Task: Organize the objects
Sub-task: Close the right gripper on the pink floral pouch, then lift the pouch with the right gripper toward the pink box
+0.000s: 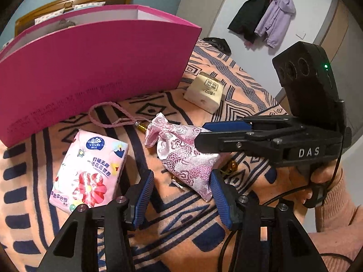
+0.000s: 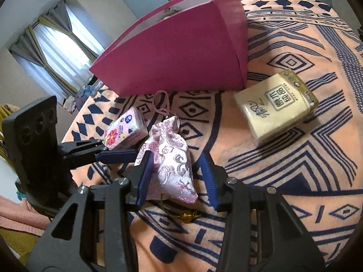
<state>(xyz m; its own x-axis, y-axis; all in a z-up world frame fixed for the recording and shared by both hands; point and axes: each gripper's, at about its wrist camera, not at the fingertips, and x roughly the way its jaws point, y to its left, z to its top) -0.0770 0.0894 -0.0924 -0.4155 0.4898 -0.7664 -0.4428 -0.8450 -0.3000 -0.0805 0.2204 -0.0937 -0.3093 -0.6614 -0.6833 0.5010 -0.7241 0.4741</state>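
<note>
A pink brocade pouch (image 1: 186, 156) with a braided cord (image 1: 106, 117) lies on the patterned bedspread. My left gripper (image 1: 181, 181) is open, low over the bed, with the pouch's lower end between its blue pads. My right gripper (image 2: 177, 163) is open too, its jaws either side of the same pouch (image 2: 172, 161); it also shows in the left wrist view (image 1: 204, 133) coming in from the right. A pink Vinda tissue pack (image 1: 88, 170) lies left of the pouch. A cream tissue pack (image 2: 276, 108) lies further right. An open magenta box (image 1: 90, 68) stands behind.
The orange and navy bedspread (image 2: 295, 181) covers the whole work surface. A small gold bell (image 2: 186, 216) lies by the pouch's tail. Jackets hang on a wall hook (image 1: 270, 20). A curtained window (image 2: 56, 52) is at the left.
</note>
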